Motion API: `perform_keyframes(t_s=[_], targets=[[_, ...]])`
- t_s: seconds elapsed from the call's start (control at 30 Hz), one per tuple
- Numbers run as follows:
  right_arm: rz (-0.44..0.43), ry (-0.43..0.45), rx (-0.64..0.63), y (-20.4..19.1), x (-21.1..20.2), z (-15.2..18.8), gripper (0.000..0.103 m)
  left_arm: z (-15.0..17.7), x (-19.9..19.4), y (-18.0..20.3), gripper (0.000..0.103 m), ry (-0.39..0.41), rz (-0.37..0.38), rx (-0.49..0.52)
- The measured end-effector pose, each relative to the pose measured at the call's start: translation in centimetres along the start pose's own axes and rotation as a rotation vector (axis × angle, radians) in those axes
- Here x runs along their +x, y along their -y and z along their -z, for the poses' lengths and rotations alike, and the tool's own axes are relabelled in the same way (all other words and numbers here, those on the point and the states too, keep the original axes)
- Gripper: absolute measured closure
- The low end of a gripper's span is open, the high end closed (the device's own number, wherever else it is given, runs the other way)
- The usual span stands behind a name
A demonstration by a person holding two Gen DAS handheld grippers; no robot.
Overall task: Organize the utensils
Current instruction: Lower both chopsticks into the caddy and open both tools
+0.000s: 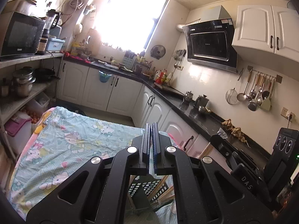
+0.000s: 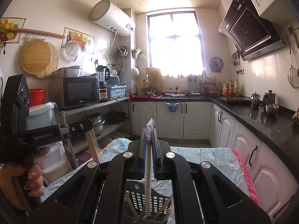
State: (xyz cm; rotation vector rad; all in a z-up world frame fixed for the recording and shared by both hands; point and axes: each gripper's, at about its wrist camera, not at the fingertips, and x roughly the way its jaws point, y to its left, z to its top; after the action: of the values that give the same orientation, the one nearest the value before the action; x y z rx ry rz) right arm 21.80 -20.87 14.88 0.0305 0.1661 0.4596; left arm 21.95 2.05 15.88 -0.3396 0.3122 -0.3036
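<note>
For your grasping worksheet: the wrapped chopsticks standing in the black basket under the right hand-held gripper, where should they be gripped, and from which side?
Probably the upper shaft of the wrapped chopsticks, just below the crinkled wrapper tip, approached from the side above the black basket rim. The sticks stand nearly upright and thin, so level pads can close across them. The right hand-held gripper already pinches there.

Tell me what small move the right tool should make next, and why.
Probably lower it a little further. The right tool is shut on wrapped chopsticks, whose lower end already hangs inside the black basket beside other chopsticks, so easing down before opening should seat them.
</note>
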Motion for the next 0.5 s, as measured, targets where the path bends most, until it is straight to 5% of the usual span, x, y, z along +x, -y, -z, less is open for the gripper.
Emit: perform_keyframes(t_s=[0.5], targets=[[0.014,-0.069,0.020,0.1,2.5,3.5,0.097,2.8,1.5,-0.9,0.102,-0.058,-0.004,-0.006]])
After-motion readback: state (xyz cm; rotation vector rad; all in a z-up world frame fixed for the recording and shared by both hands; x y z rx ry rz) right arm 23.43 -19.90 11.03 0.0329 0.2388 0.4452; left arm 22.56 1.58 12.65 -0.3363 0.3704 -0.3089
